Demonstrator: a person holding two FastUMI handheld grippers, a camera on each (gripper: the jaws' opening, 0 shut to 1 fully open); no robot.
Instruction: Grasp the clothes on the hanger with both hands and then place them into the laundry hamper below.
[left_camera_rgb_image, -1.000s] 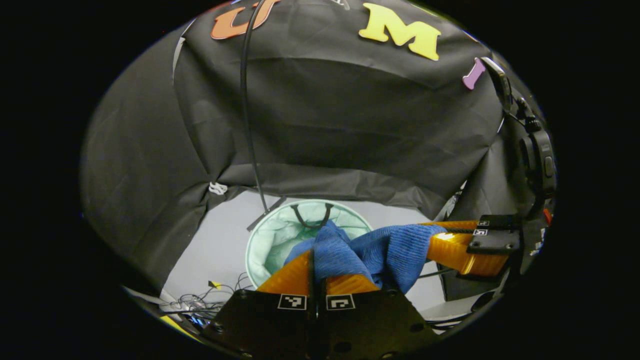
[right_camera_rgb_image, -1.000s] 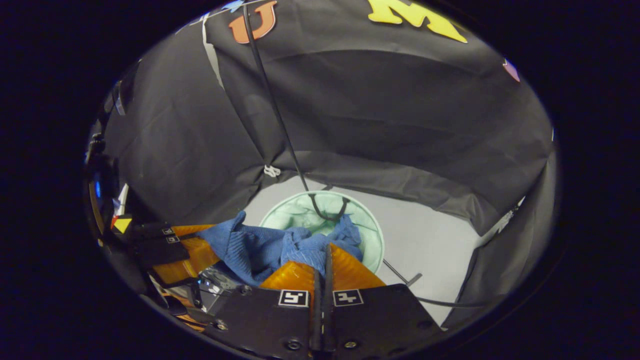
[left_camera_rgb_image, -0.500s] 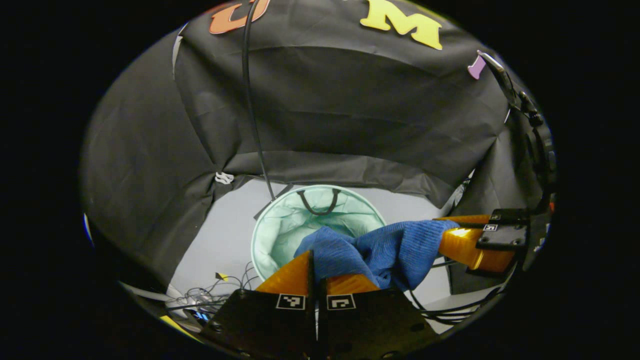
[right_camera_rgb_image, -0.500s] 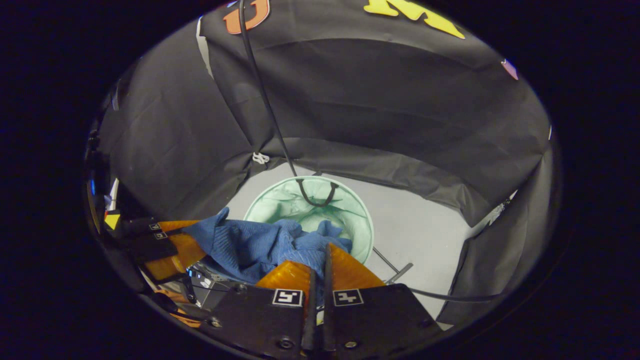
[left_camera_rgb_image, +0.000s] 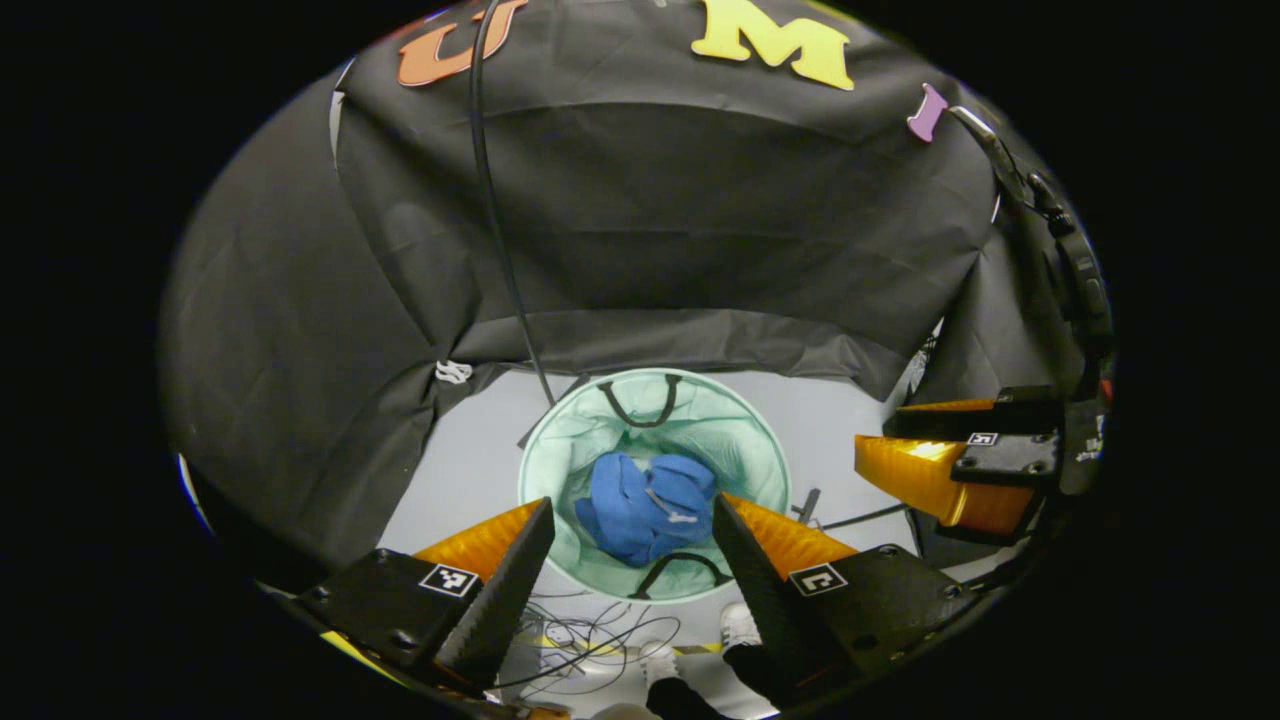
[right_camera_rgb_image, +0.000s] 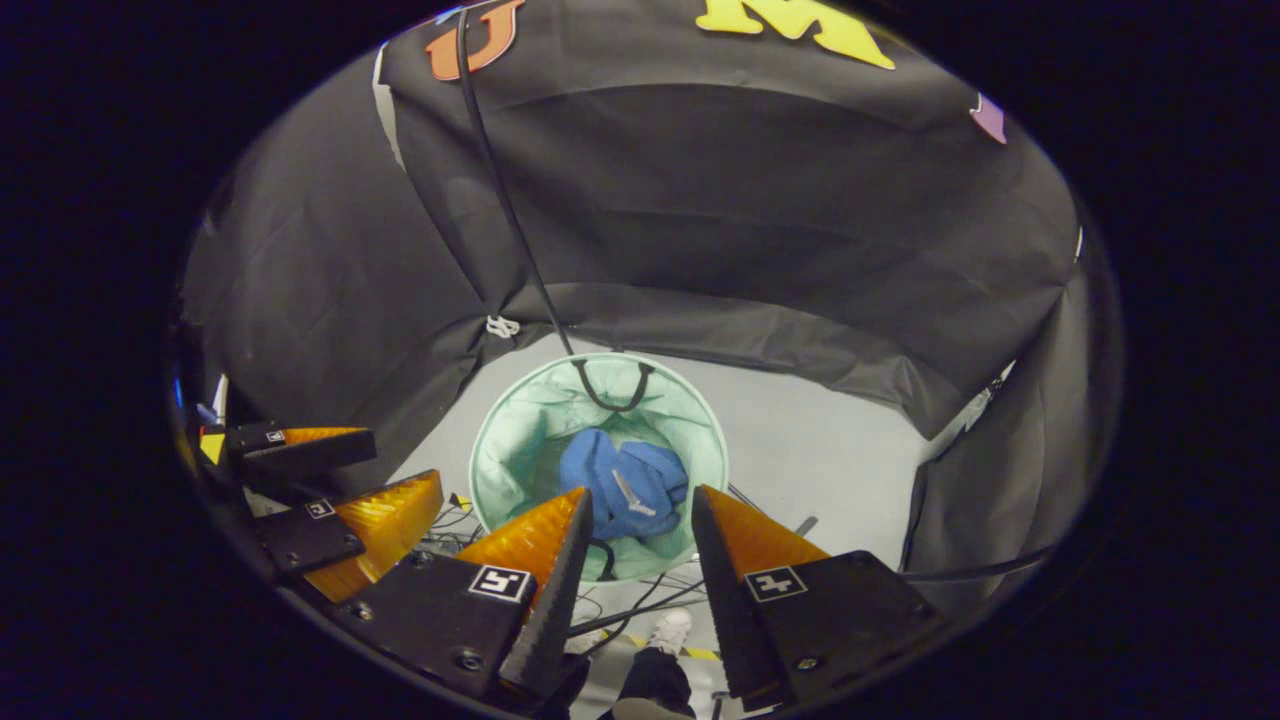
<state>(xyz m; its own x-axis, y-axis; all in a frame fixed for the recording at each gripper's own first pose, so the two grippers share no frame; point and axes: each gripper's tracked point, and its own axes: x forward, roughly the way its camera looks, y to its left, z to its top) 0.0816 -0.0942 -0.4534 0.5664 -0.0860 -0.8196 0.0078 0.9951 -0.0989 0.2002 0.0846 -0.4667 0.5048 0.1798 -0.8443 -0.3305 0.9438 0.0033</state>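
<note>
Left gripper view: your left gripper (left_camera_rgb_image: 632, 515) wide open, empty.
Right gripper (right_camera_rgb_image: 634, 505): same.
Crumpled blue knit garment (left_camera_rgb_image: 645, 505): inside your round mint-green mesh hamper (left_camera_rgb_image: 745, 450).

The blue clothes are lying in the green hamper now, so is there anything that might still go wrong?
Little, probably. The blue clothes lie wholly inside the laundry hamper. The hamper looks thin and soft, so lowering the open left tool or right tool onto its rim might tip it. Loose cables lie on the floor beside the person's shoes, a possible snag when stepping away.
</note>
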